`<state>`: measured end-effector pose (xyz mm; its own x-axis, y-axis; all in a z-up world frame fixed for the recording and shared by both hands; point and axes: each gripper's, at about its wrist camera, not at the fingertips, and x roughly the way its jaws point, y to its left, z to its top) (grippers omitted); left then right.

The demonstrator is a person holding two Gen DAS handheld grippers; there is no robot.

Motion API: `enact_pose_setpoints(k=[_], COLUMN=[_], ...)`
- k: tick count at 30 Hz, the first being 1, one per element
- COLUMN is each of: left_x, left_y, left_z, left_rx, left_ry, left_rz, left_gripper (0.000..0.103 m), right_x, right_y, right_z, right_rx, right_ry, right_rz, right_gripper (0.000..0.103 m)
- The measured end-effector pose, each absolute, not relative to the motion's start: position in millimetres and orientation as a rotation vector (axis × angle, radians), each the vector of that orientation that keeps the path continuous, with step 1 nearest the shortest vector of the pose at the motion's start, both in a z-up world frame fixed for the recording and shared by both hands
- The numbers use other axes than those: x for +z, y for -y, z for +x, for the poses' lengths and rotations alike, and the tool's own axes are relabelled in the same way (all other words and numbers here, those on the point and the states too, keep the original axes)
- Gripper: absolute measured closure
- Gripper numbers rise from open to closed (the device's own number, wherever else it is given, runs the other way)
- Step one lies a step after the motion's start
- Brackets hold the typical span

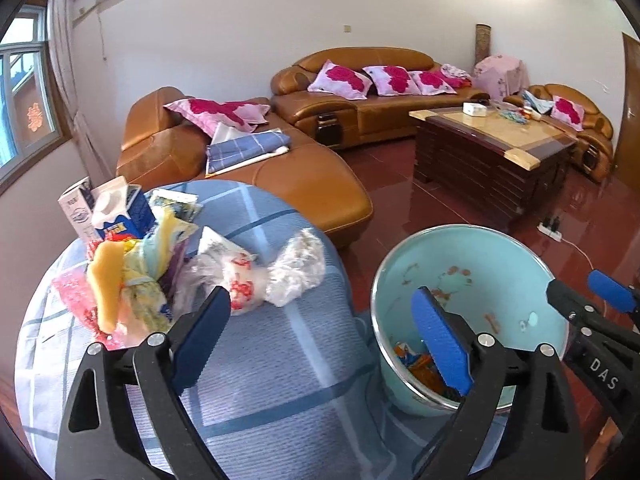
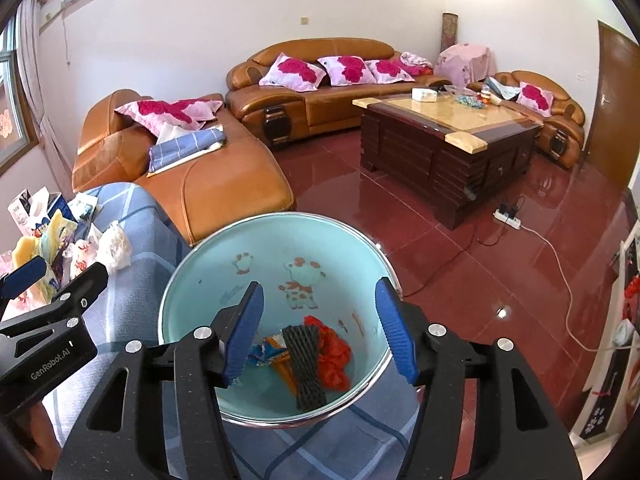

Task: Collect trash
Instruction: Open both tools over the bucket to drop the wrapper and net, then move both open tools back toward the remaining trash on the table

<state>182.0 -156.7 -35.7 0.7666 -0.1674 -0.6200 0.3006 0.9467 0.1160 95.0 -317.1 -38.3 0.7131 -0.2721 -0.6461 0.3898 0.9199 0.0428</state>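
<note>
So on my far left there's the trash pile (image 1: pixel 132 276) sitting on the table with the blue checked cloth (image 1: pixel 272 360): a couple of cartons at the back, yellow and pink wrappers bunched up in front, and a crumpled clear plastic bag (image 1: pixel 296 268) with a red-printed one lying on the side nearest the basin. My left gripper (image 1: pixel 320 336) has its fingers spread wide apart with nothing between them, hovering over bare cloth just beside the plastic bags.

Moving right, the teal basin (image 2: pixel 280 256) with the cartoon print sits at the table edge, and there's already a black foam net, a red bag and an orange-blue wrapper down in the bottom. My right gripper (image 2: pixel 320 332) is over the basin, fingers partly apart and empty, none of that stuff touching the pads.

My read is the next grab is one of those plastic bags. Tip to self: come in low with the left fingers straddling the crinkly bunched part, not the flat edge, since thin film slips out easily. Close fully before lifting, then carry it well over the rim before letting go, so it doesn't land on the red floor
</note>
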Motion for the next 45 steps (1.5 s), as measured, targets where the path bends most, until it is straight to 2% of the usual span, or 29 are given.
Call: enact_pose_setpoints(k=[2, 15, 45], left_x=[-35.1, -29.1, -40.5], left_y=[151.5, 98.4, -81.8], left_z=[182.6, 177.3, 180.4], left_rx=[-0.231, -0.126, 0.158], left_ry=[-0.659, -0.661, -0.72], left_rz=[0.211, 0.169, -0.001], left_gripper=[0.007, 0.006, 0.007], right_x=[-36.0, -22.5, -23.4], right_y=[311.8, 270.8, 146.6], right_z=[95.1, 103.5, 153.6], right_rx=[-0.367, -0.304, -0.093], right_ry=[-0.678, -0.649, -0.681], right_rz=[0.175, 0.155, 0.037], right_gripper=[0.041, 0.035, 0.035])
